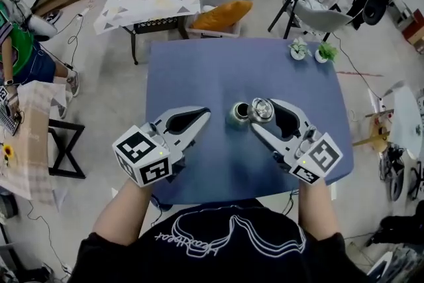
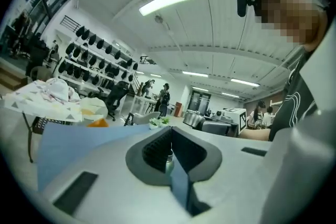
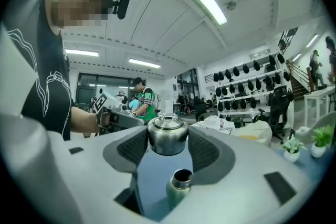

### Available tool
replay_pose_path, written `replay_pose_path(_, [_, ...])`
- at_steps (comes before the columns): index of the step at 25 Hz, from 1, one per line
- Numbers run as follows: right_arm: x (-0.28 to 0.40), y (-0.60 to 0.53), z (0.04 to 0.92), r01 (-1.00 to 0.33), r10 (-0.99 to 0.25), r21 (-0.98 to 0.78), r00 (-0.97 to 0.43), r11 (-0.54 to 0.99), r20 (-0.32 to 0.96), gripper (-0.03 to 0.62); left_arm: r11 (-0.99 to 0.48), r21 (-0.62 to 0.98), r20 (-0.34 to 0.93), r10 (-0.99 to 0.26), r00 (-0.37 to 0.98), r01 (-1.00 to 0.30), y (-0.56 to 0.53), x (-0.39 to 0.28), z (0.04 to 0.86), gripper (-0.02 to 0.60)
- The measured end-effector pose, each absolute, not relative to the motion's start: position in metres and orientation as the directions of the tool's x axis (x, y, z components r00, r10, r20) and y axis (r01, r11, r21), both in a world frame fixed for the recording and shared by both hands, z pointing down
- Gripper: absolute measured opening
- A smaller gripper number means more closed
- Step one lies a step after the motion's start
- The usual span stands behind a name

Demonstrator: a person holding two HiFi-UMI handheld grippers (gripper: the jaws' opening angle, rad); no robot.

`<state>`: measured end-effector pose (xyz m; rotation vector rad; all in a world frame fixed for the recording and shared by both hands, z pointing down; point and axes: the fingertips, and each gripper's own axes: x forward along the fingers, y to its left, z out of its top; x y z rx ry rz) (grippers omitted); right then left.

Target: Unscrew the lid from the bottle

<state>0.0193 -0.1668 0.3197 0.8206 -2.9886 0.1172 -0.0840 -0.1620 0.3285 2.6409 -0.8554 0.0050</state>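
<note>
At lower left, the left hand-held gripper (image 1: 203, 116) is pointing toward the upper right over the blue counter (image 1: 199, 69), its ribbed grey jaws pressed together on nothing. At centre, the open steel bottle (image 1: 238, 114) is standing upright. Just right, the right hand-held gripper (image 1: 262, 115) is pinching the rounded metal lid (image 1: 262, 109), clear of the bottle.

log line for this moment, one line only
lid: off, in right hand-held gripper | bottle: open, upright on table | left hand-held gripper: shut, empty
</note>
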Motion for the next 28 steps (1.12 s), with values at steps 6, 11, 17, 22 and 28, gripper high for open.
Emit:
replay_pose_path(6, [0.027, -0.127, 0.287, -0.643, -0.643, -0.053, -0.765, 0.764, 0.024, 0.245, -0.754, 0.300, 0.085, -0.589, 0.804, -0.584, -0.116, -0.086, 0.290, 0.006])
replay_pose_path(11, [0.034, -0.091, 0.271, -0.692, -0.693, -0.036, -0.721, 0.721, -0.026, 0.245, -0.766, 0.257, 0.060, -0.596, 0.801, -0.590, -0.083, -0.084, 0.277, 0.006])
replay_pose_path(17, [0.032, -0.063, 0.275, -0.715, -0.716, -0.038, -0.698, 0.699, -0.037, 0.245, -0.777, 0.243, 0.028, -0.593, 0.805, -0.581, -0.055, -0.085, 0.274, 0.006])
replay_pose_path(22, [0.031, -0.053, 0.284, -0.718, -0.720, -0.065, -0.692, 0.693, -0.043, 0.245, -0.776, 0.239, 0.033, -0.595, 0.803, -0.584, -0.044, -0.085, 0.277, 0.006])
replay_pose_path(28, [0.031, -0.048, 0.293, -0.722, -0.726, -0.075, -0.686, 0.688, -0.048, 0.245, -0.765, 0.237, 0.047, -0.607, 0.794, -0.599, -0.040, -0.085, 0.285, 0.006])
